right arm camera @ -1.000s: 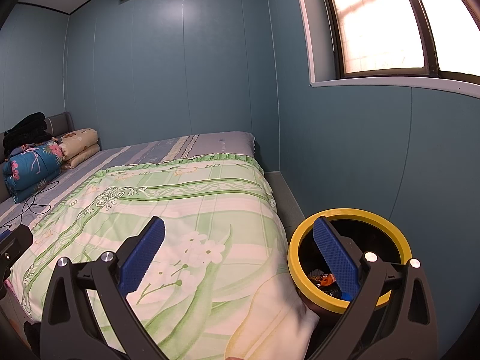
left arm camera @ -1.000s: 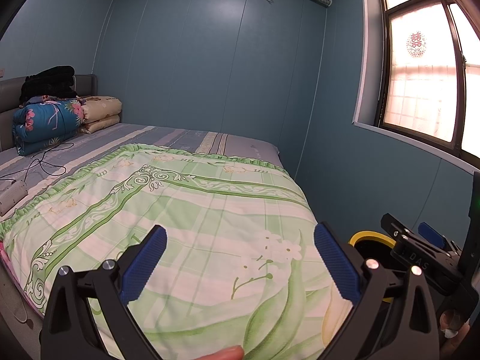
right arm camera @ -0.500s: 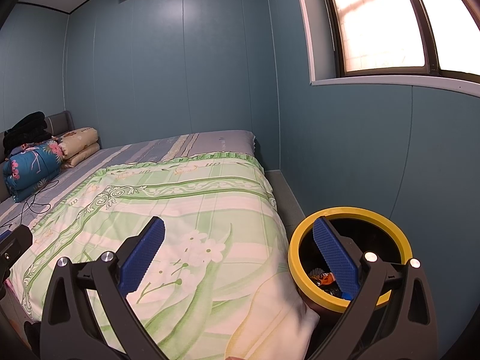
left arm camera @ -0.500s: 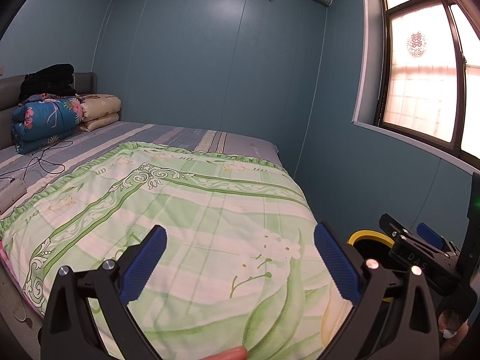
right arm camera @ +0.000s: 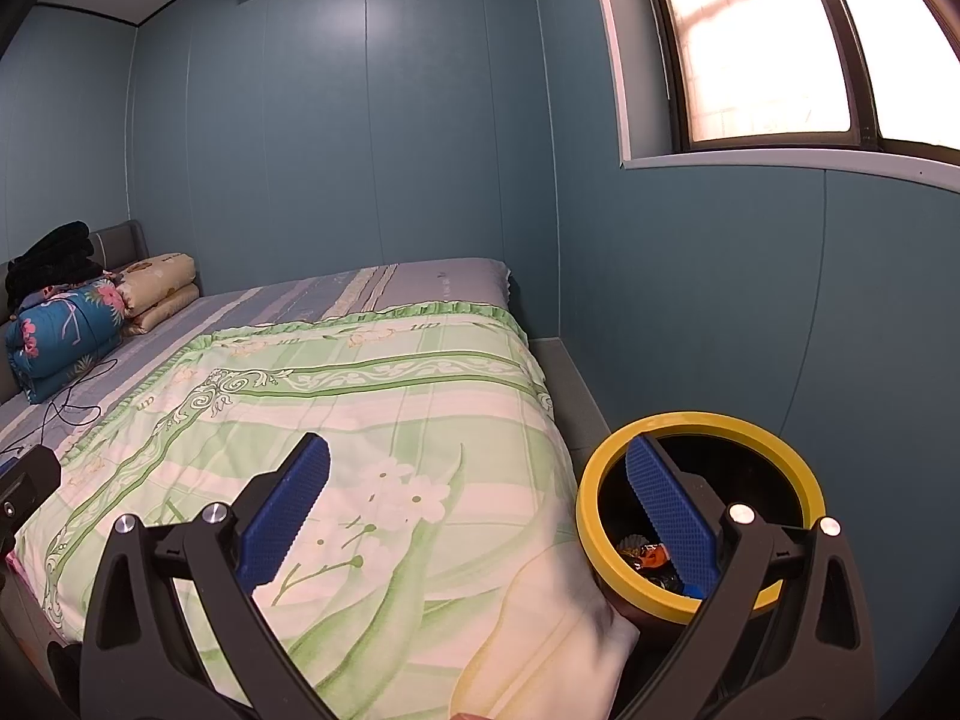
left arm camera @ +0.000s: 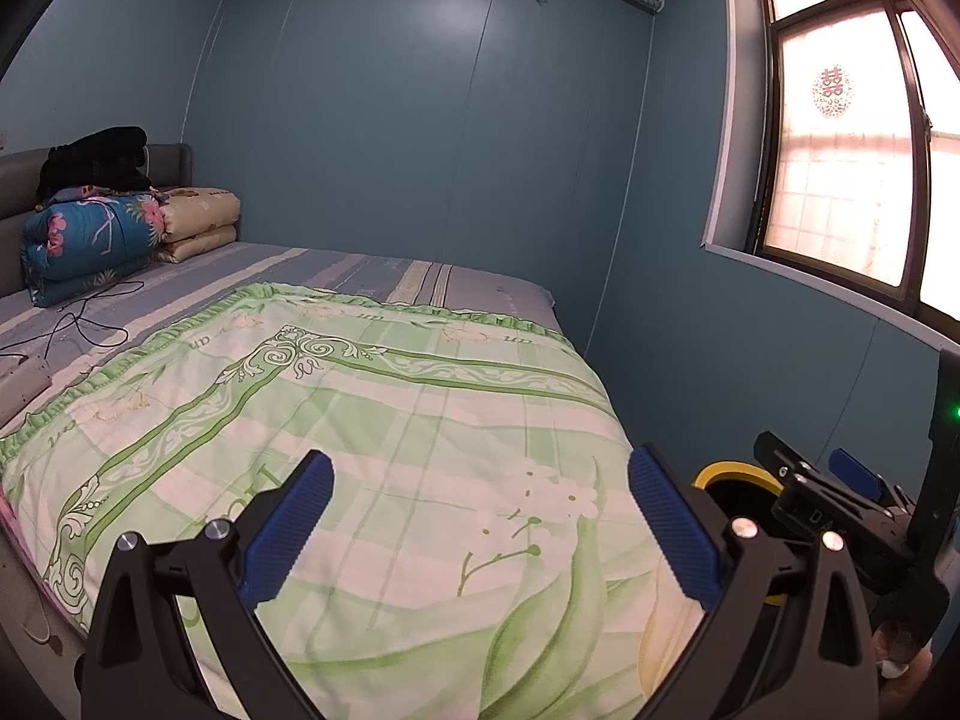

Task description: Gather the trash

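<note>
A black trash bin with a yellow rim [right arm camera: 702,420] stands on the floor at the bed's right side; colourful wrappers [right arm camera: 645,555] lie inside it. Its rim also shows in the left wrist view [left arm camera: 729,471]. My right gripper [right arm camera: 477,510] is open and empty, its right finger over the bin's mouth, its left finger over the quilt. My left gripper [left arm camera: 477,522] is open and empty above the green floral quilt [left arm camera: 360,432]. The right gripper's body [left arm camera: 840,504] shows at the right of the left wrist view. No loose trash shows on the quilt.
Folded blue floral and beige quilts [left arm camera: 90,240] and black clothing [left arm camera: 90,165] are stacked at the headboard. A black cable [left arm camera: 78,324] and a power strip [left arm camera: 18,384] lie on the striped sheet. Blue walls, a window [left arm camera: 840,180] and a narrow floor strip [right arm camera: 570,384] flank the bed.
The left wrist view has shifted slightly; the bedding stack sits a little higher in frame. The right gripper has not visibly moved. Both grippers stay open.
</note>
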The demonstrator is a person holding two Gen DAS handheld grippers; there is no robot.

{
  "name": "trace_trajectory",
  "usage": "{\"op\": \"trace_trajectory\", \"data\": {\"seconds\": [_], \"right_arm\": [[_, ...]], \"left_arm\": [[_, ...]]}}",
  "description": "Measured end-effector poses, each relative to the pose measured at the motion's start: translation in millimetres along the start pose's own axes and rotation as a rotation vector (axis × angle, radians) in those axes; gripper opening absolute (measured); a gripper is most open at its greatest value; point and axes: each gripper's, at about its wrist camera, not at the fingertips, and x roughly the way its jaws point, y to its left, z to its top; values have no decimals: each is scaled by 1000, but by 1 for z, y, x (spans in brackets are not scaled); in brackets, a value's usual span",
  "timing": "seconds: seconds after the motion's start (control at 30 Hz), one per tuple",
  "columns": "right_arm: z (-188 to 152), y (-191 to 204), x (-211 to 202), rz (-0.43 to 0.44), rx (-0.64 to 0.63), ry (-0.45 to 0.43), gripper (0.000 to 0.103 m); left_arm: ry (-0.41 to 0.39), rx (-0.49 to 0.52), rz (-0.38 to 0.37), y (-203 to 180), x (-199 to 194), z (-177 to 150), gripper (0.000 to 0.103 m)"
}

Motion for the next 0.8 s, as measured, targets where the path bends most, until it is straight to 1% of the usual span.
{"op": "trace_trajectory", "data": {"seconds": [0.3, 0.4, 0.5, 0.8], "right_arm": [[0, 0, 0, -3, 2, 3, 95], [0, 0, -1, -1, 5, 5, 95], [0, -1, 0, 1, 8, 4, 95], [-1, -4, 3, -4, 15, 15, 95]], "left_arm": [[-12, 8, 2, -2, -2, 0, 95], [-22, 6, -8, -2, -4, 0, 95], [-53, 32, 20, -5, -9, 1, 95], [-52, 33, 14, -9, -10, 3, 95]]}}
